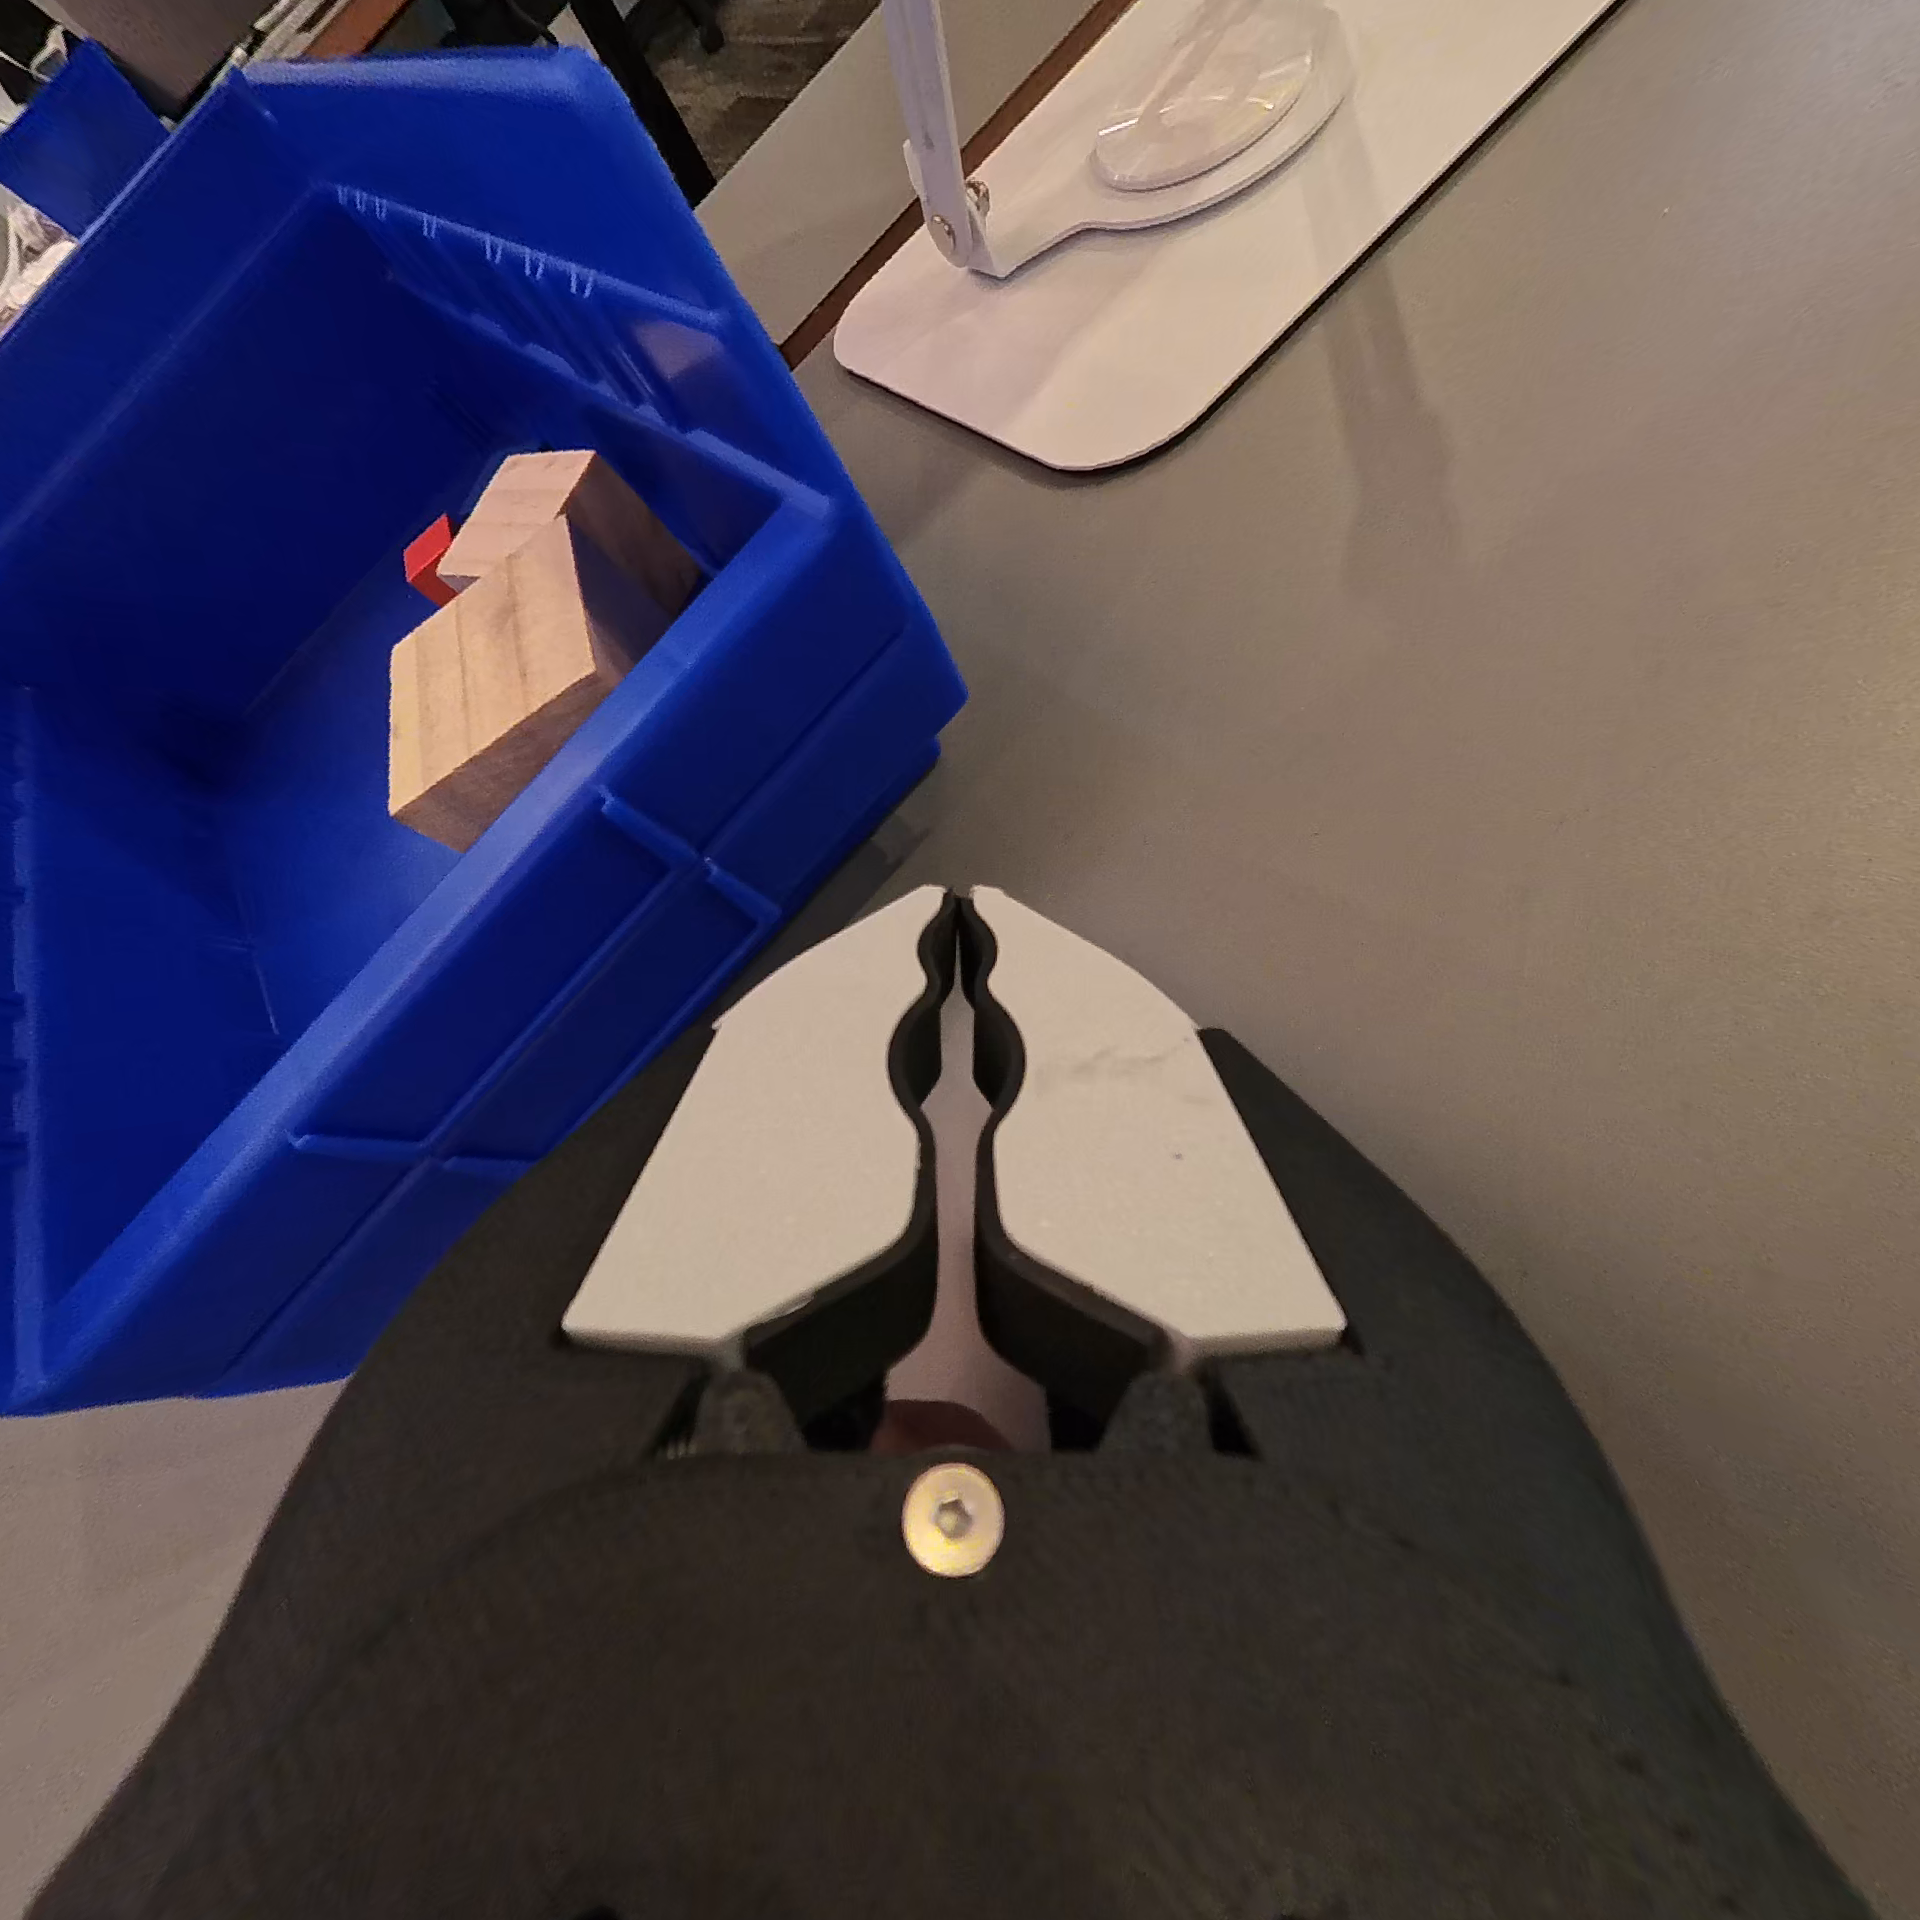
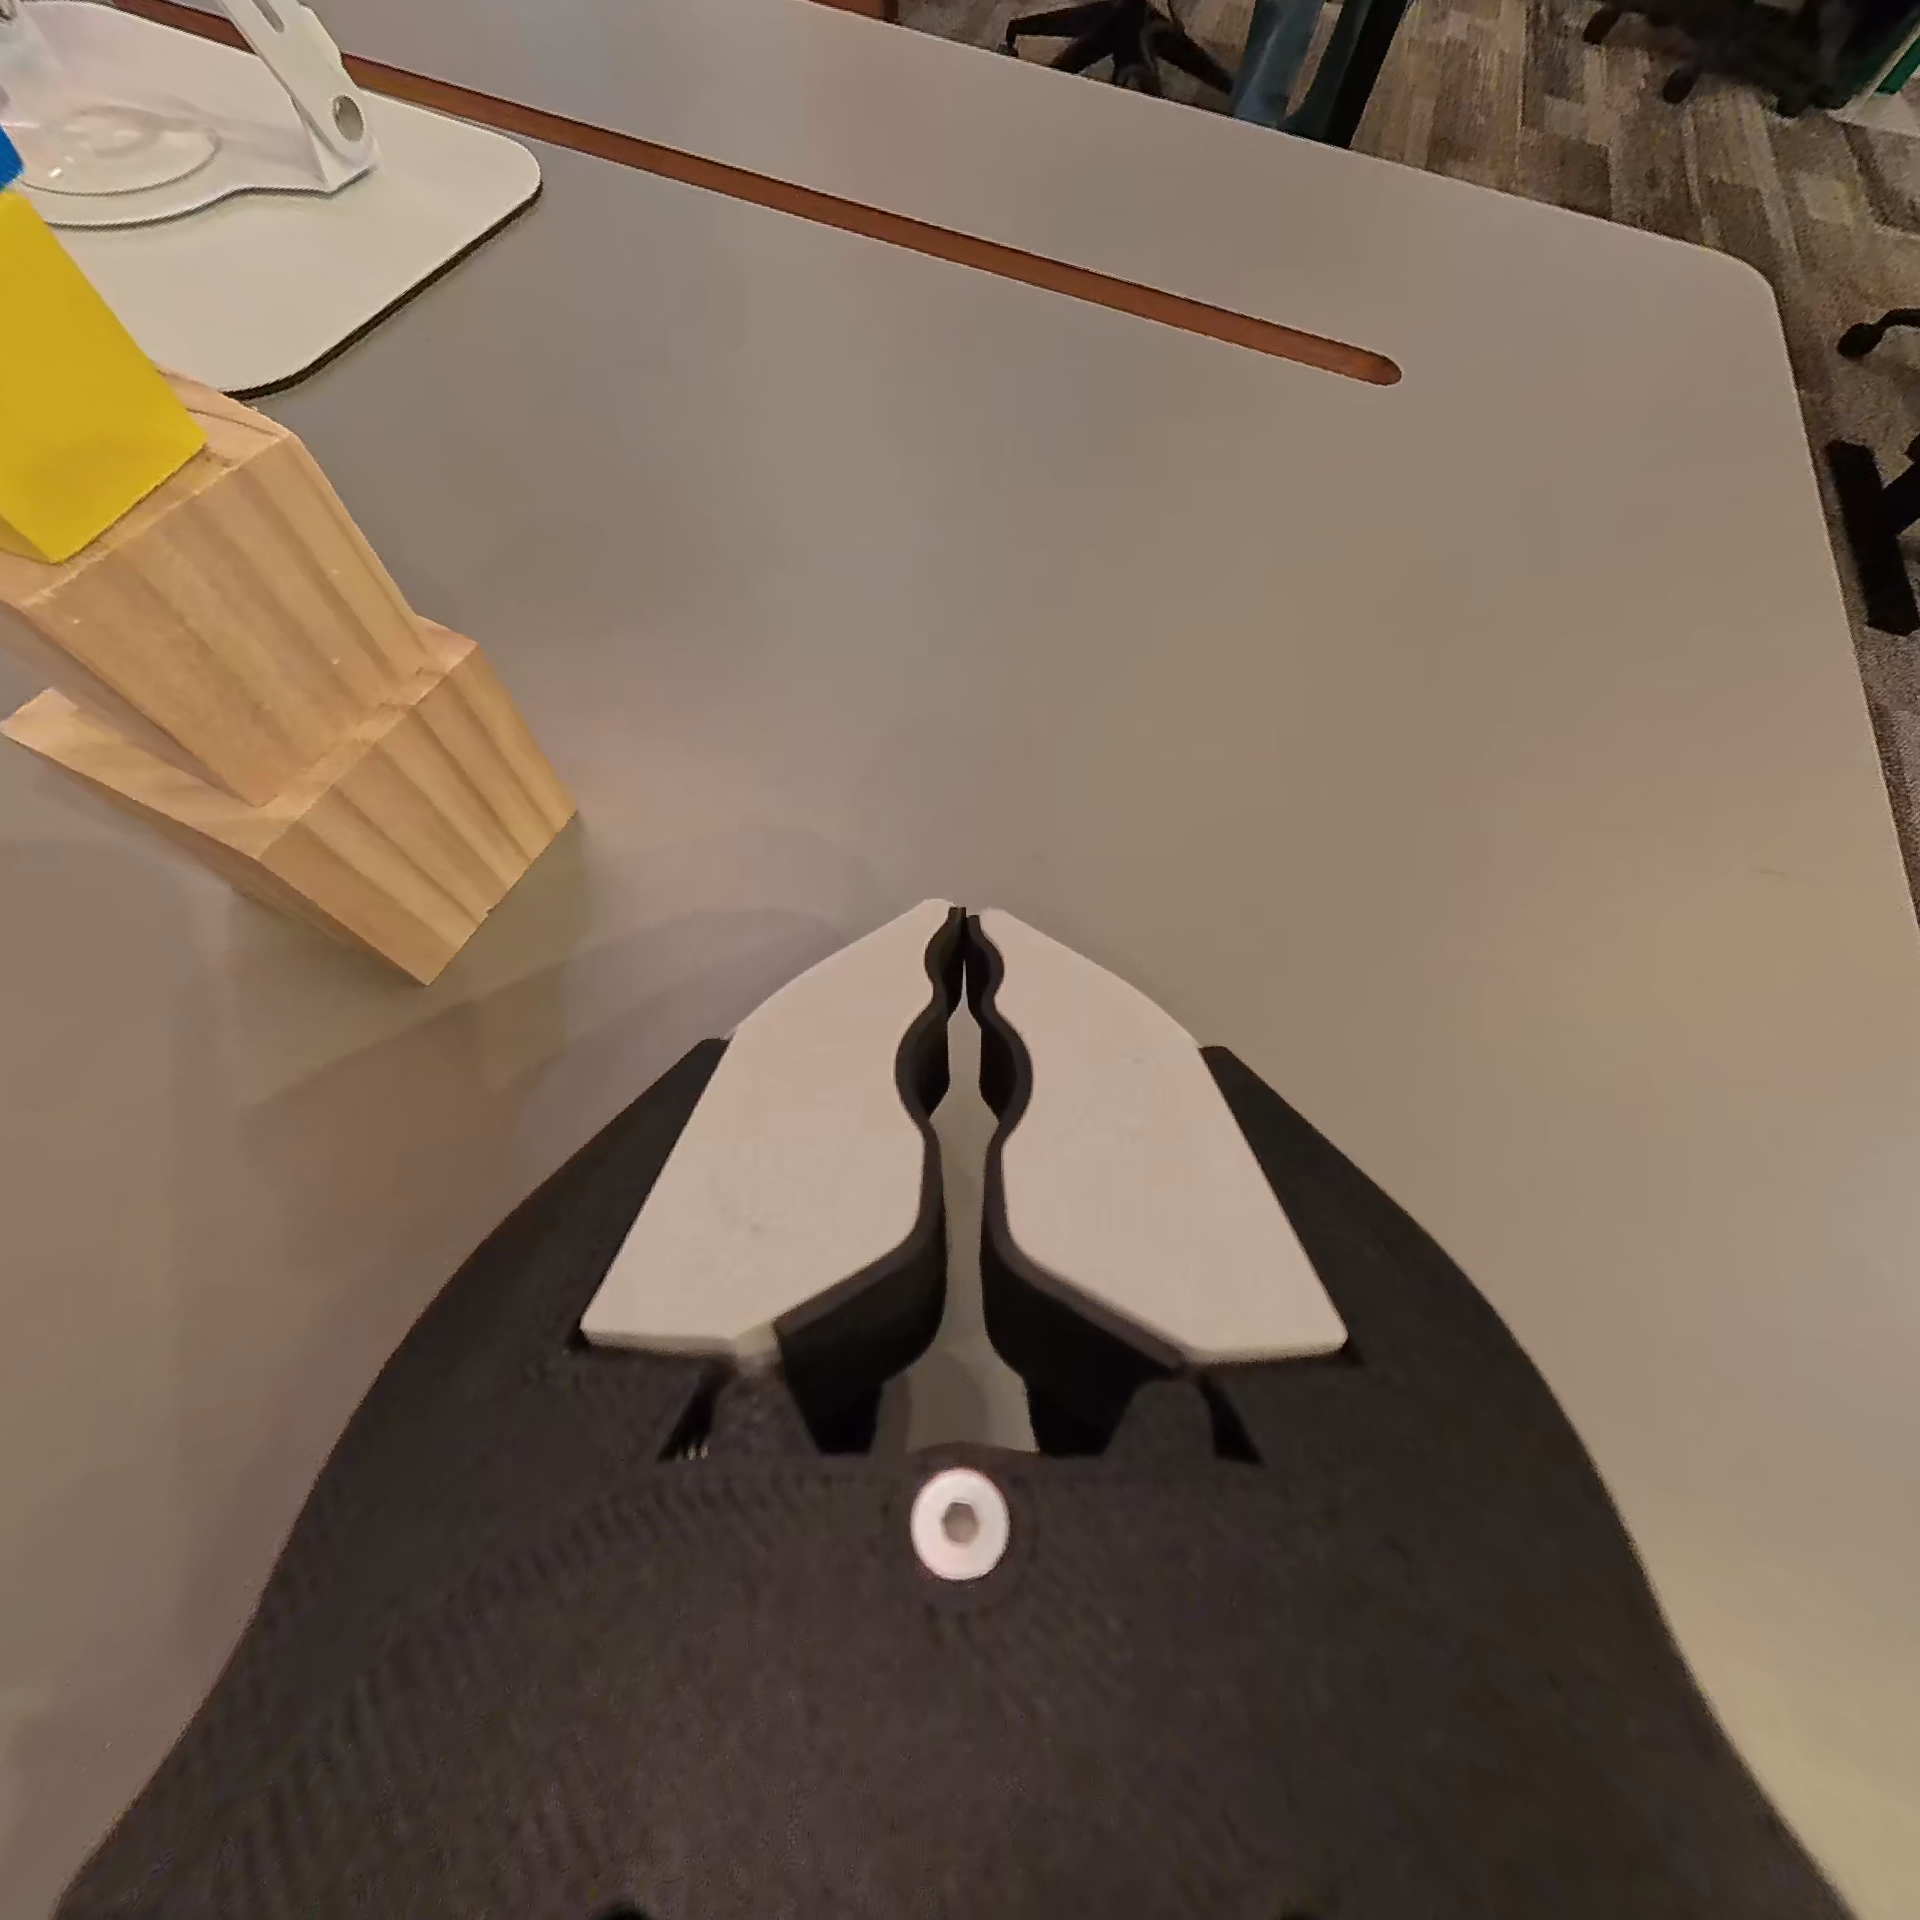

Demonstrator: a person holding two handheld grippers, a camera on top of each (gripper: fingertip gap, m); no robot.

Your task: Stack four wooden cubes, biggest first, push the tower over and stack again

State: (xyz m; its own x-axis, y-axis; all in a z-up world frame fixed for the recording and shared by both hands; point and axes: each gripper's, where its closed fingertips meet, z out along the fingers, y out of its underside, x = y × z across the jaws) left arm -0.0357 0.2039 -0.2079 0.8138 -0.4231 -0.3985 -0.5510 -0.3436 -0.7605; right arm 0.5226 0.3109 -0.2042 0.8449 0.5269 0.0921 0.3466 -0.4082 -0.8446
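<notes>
In the right wrist view a tower stands at the left: a large plain wooden cube at the bottom, a smaller plain wooden cube on it, a yellow cube above, and a sliver of a blue thing at the top edge. My right gripper is shut and empty, low over the table to the right of the tower. In the left wrist view my left gripper is shut and empty beside a blue bin. The bin holds two plain wooden cubes and a small red cube.
A white lamp base stands at the back of the grey table; it also shows in the right wrist view. A brown slot runs across the table. The table's right edge borders carpet with chair bases. Tip to tip, the grippers are about 55 centimetres apart. The brown slot is about 30 centimetres from my right fingertips and 55 centimetres from my left.
</notes>
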